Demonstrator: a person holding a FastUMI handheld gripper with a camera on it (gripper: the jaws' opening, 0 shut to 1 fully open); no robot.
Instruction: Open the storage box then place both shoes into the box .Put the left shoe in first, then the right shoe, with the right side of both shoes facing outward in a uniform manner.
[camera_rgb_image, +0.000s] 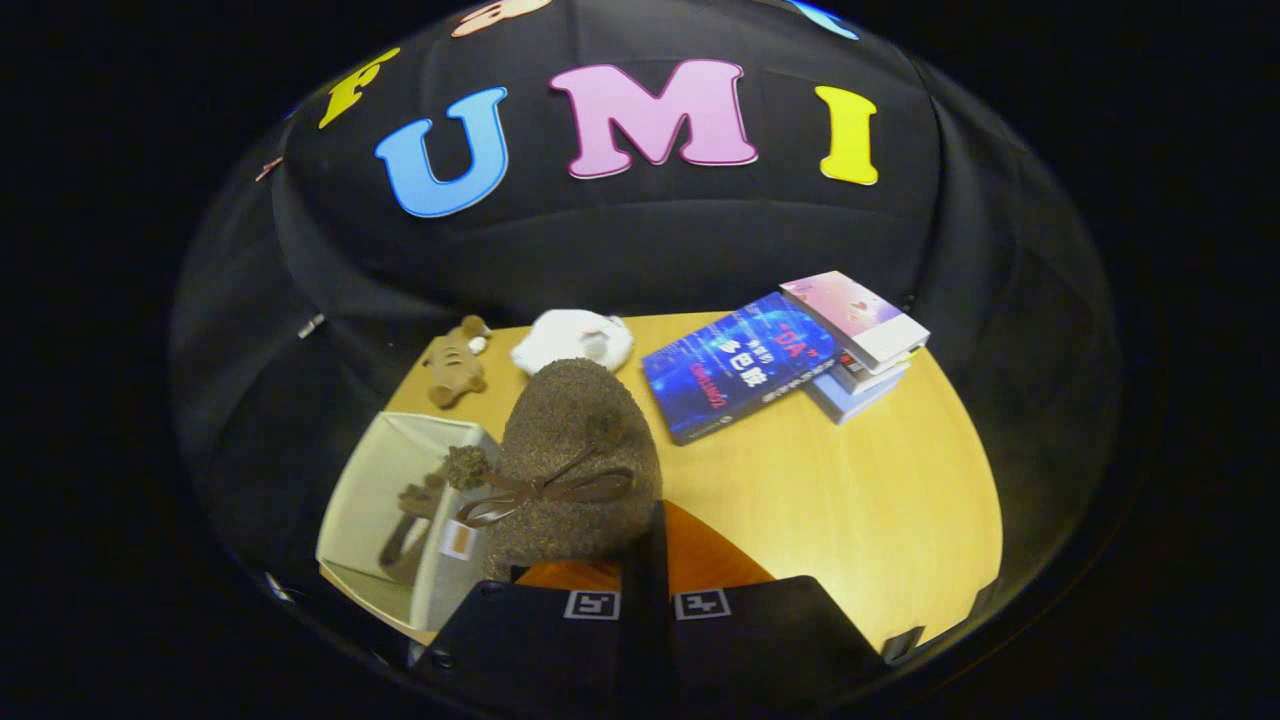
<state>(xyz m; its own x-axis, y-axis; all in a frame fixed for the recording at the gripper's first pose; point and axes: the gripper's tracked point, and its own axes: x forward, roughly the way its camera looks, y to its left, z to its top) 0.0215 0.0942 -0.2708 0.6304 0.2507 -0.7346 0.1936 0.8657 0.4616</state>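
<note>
Light wooden surface (850, 500) against the black cloth wall. Lying on it: an open pale storage box (385, 500) at the near left; a small brown plush toy (455, 365) and a white plush toy (572, 340) along the far edge; a blue book (735, 365) leaning against a short stack of books (865, 345) at the far right.
</note>
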